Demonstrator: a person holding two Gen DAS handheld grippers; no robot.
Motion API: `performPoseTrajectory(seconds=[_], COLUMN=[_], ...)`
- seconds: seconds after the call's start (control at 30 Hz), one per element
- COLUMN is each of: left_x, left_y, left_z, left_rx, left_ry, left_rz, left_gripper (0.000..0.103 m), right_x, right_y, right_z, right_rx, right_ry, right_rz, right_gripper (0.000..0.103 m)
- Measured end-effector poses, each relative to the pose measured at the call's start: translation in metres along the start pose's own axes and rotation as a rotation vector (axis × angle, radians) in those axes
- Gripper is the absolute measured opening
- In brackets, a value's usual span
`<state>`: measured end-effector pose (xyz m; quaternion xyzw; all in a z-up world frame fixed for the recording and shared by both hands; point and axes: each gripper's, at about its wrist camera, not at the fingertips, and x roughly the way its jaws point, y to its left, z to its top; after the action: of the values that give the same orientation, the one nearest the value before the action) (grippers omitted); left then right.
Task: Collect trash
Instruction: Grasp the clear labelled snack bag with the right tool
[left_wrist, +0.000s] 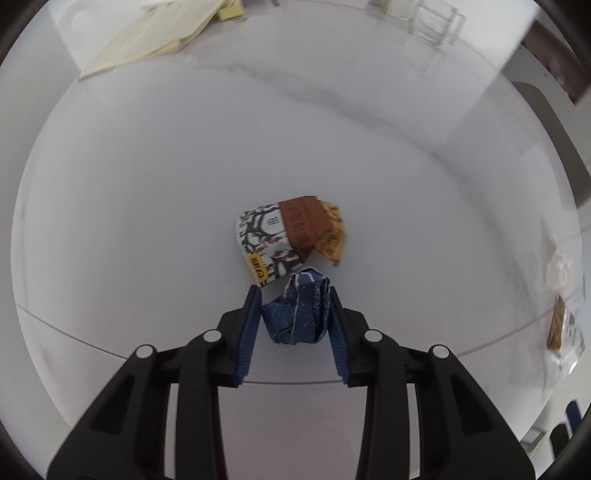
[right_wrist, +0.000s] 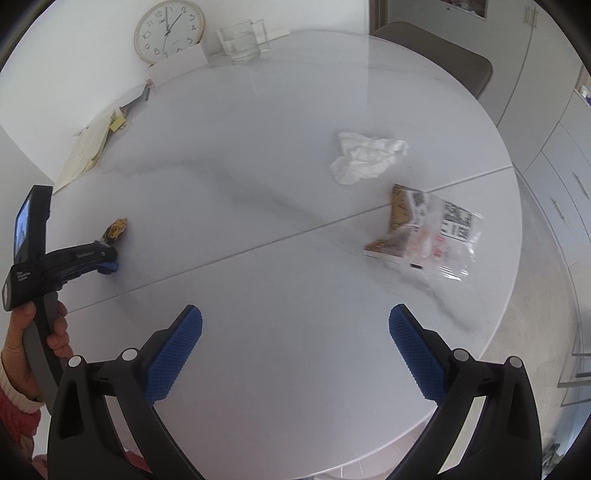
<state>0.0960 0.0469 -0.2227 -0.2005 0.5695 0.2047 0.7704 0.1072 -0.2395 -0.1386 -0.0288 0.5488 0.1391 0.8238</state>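
My left gripper (left_wrist: 293, 291) is shut on a crumpled dark blue wrapper (left_wrist: 301, 310) low over the white round table (left_wrist: 147, 184). Just beyond it lies a crushed carton (left_wrist: 290, 234), white, brown and orange. In the right wrist view the left gripper (right_wrist: 105, 258) is at the table's left, with the carton (right_wrist: 116, 228) past it. My right gripper (right_wrist: 295, 332) is open and empty above the near table edge. A crumpled white tissue (right_wrist: 365, 157) and a clear plastic snack bag (right_wrist: 424, 230) lie at the right.
A wall clock (right_wrist: 169, 31) leans at the back beside a glass jug (right_wrist: 243, 44). A notepad with sticky notes (right_wrist: 90, 147) lies at the left rear. A brown chair (right_wrist: 439, 55) stands behind the table. White cabinets (right_wrist: 554, 166) line the right side.
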Motion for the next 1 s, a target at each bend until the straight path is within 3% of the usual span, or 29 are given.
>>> performPoseTrajectory(seconds=[0.13,0.17,0.47,0.6,0.73,0.9,0.93,1.0], left_x=[-0.02,-0.023,-0.054,-0.053,-0.064,-0.062,-0.062,-0.062], left_y=[-0.008,0.005,-0.097,-0.138,-0.182,-0.187,-0.186,-0.184], left_z=[-0.018,-0.016,-0.051,-0.048,-0.056,-0.057,-0.058,-0.058], left_rx=[0.116,0.144,0.475,0.538,0.594,0.622,0.626,0.635], left_ry=[-0.022,-0.025,-0.004,-0.017,-0.045,-0.04,-0.042,-0.045], left_rz=[-0.035,-0.044,-0.196,-0.234,-0.222,-0.197,-0.19,-0.173], left_gripper=[0.035,0.035,0.035,0.035,0.035,0.035,0.035,0.035], right_x=[-0.007,-0.009,0.005,0.015,0.036,0.066,0.07,0.077], right_y=[-0.03,-0.039,-0.114,-0.126,-0.13,-0.125,-0.124,-0.122], right_z=[-0.011,-0.014,-0.003,0.017,0.035,0.051,0.053,0.055], right_rx=[0.045,0.061,0.233,0.311,0.382,0.42,0.415,0.408], right_ry=[-0.022,-0.031,-0.02,-0.035,-0.008,0.05,0.057,0.068], right_rz=[-0.028,-0.038,-0.057,-0.011,0.026,0.02,0.018,0.045], right_gripper=[0.101,0.101,0.101,0.101,0.101,0.1,0.097,0.073])
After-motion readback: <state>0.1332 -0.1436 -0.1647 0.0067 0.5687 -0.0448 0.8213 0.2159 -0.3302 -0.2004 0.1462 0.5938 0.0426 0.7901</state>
